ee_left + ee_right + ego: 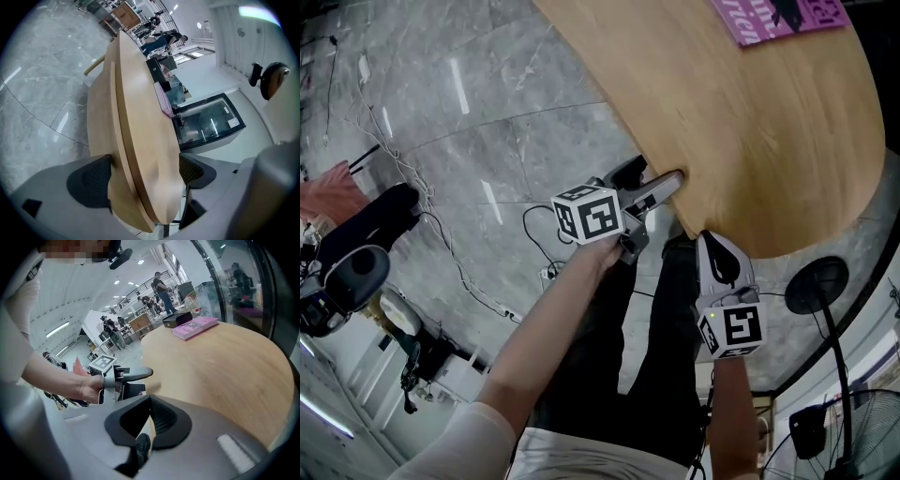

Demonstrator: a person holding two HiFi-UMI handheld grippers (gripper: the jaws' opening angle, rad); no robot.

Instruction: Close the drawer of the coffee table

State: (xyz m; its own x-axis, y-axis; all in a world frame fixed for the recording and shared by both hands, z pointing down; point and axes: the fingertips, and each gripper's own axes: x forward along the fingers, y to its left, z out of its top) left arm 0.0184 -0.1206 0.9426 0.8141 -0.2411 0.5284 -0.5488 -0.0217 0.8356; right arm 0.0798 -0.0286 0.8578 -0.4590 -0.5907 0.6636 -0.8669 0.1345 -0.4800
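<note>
The round wooden coffee table [769,131] fills the upper right of the head view. My left gripper [673,180] points at its near rim. In the left gripper view the left gripper [143,176] is open, its jaws astride the table top's rim [140,140] and a paler wooden panel [99,117] under it. I cannot tell whether that panel is the drawer front. My right gripper [709,240] hangs just off the rim nearer the person. The right gripper [150,401] looks shut, with nothing held.
A pink book [778,19] lies on the far side of the table top. The person's dark-trousered legs [609,356] stand under the grippers. A fan [816,281] stands at lower right, with cables [459,272] and a black chair [356,244] on the marble floor at left.
</note>
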